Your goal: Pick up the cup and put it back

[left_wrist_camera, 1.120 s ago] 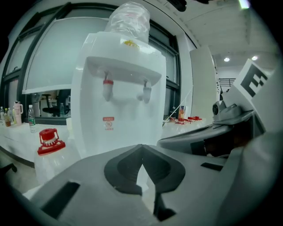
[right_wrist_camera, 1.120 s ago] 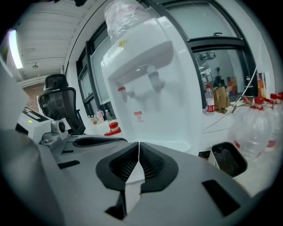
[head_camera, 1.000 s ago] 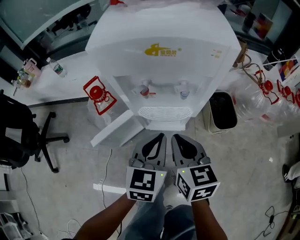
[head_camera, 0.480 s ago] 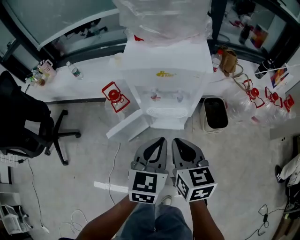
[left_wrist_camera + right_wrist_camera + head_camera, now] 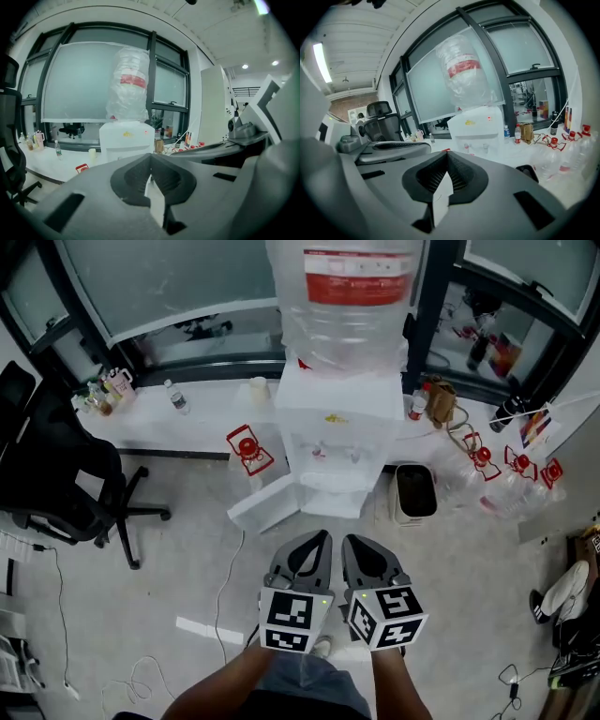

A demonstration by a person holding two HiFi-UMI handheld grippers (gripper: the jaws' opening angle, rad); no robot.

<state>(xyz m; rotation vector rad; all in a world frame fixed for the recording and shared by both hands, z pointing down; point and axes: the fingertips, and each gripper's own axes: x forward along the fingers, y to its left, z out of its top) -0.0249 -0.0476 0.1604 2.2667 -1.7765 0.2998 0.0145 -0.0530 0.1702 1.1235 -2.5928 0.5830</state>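
Left gripper (image 5: pixel 322 542): jaws closed, empty.
Right gripper (image 5: pixel 351 544): jaws closed, empty.
Cup (image 5: pixel 258 390): near the back edge of the counter (image 5: pixel 178 427), just beside the dispenser (image 5: pixel 333 423), well apart from both grippers.
Risk: jaws reaching it unopened would likely knock the light cup over, and the dispenser crowds one side.

Water dispenser (image 5: pixel 333 427) (bottle (image 5: pixel 345 296) on top), black bin (image 5: pixel 412 491) beside

Head cam: high, steeply down over left gripper (image 5: pixel 319 542) and right gripper (image 5: pixel 354 545). Their cams face near-level ahead; all three share the far-off dispenser (image 5: pixel 335 427) and bottle (image 5: pixel 349 296).
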